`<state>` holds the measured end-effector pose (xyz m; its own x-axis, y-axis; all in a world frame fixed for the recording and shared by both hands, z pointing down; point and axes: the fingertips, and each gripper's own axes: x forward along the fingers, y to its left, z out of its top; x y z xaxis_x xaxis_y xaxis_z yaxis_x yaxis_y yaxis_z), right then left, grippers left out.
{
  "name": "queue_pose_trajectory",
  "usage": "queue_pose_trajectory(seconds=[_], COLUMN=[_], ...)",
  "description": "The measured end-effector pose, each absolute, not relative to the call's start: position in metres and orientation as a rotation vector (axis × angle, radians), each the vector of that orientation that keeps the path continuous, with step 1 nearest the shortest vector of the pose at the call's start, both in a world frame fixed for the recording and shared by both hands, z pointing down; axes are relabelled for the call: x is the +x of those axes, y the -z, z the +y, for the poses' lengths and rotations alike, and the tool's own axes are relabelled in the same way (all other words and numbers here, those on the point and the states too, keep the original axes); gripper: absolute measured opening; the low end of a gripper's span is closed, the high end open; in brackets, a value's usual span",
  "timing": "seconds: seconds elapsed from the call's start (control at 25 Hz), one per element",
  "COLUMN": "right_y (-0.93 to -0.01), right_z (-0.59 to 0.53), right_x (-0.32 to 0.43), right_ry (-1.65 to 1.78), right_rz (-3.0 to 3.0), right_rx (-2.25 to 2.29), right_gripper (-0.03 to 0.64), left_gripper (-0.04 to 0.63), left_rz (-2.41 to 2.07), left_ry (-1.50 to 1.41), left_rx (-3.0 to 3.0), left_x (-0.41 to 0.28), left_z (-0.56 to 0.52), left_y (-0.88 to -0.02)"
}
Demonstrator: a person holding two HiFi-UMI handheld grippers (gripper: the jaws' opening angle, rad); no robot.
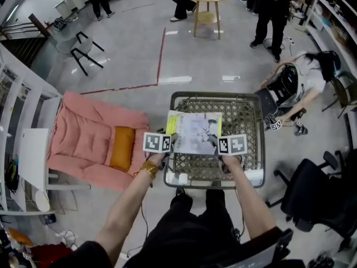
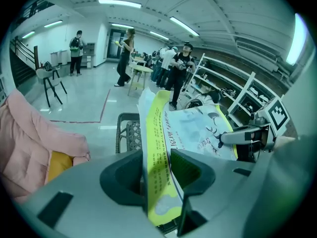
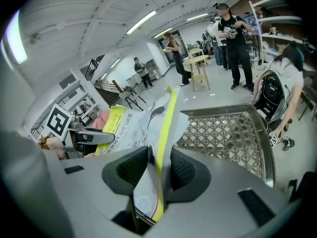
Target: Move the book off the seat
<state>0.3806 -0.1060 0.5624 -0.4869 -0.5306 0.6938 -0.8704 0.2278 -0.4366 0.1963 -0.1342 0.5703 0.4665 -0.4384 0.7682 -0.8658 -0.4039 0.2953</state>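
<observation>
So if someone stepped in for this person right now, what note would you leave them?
Left gripper: shut on the book at its near left corner.
Right gripper: shut on the book's near right corner.
Book: held between both, over the woven seat.
Done: book gripped and apparently raised.
Left: carry it clear of the seat and set it down. A pink armchair stands to the left.

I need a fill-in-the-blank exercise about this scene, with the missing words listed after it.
1. Counting the left gripper and the right gripper, the number of grippers shut on the book is ___.
2. The band along the book's edge is coloured ___.
3. The armchair beside the seat is coloured ___.
4. On the armchair lies an ___ cushion.
Missing words: two, yellow, pink, orange.
</observation>
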Motion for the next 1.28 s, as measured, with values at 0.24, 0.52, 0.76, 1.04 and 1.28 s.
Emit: queue_pose_trajectory(seconds=[0.24, 0.52, 0.76, 1.04, 1.28], right_y=[-0.567, -0.573, -0.58, -0.59, -0.602], right_z=[-0.106, -0.107, -0.112, -0.125, -0.142], right_x=[0.422, 0.469, 0.501, 0.527, 0.547], right_ry=[-1.177, -1.191, -1.202, -1.204, -1.204], right_rz=[-2.097, -2.079, -2.068, -2.062, -2.062], right_rx=[1.31, 1.335, 1.338, 1.328, 1.31], right_gripper=[0.129, 0.129, 0.129, 0.129, 0.13], left_gripper=[0.167, 0.167, 0.167, 0.167, 0.167], left_rz=[-1.063, -1.038, -1.027, -1.034, -1.05], left_ry=[-0.811, -0.827, -0.836, -0.833, -0.831], left_rx=[2.033, 2.037, 2.032, 2.022, 2.011], left_x=[0.238, 0.286, 0.318, 0.343, 0.363], left_z=[-0.141, -0.145, -0.151, -0.162, -0.177], left_y=[-0.573, -0.58, -0.587, -0.597, -0.608])
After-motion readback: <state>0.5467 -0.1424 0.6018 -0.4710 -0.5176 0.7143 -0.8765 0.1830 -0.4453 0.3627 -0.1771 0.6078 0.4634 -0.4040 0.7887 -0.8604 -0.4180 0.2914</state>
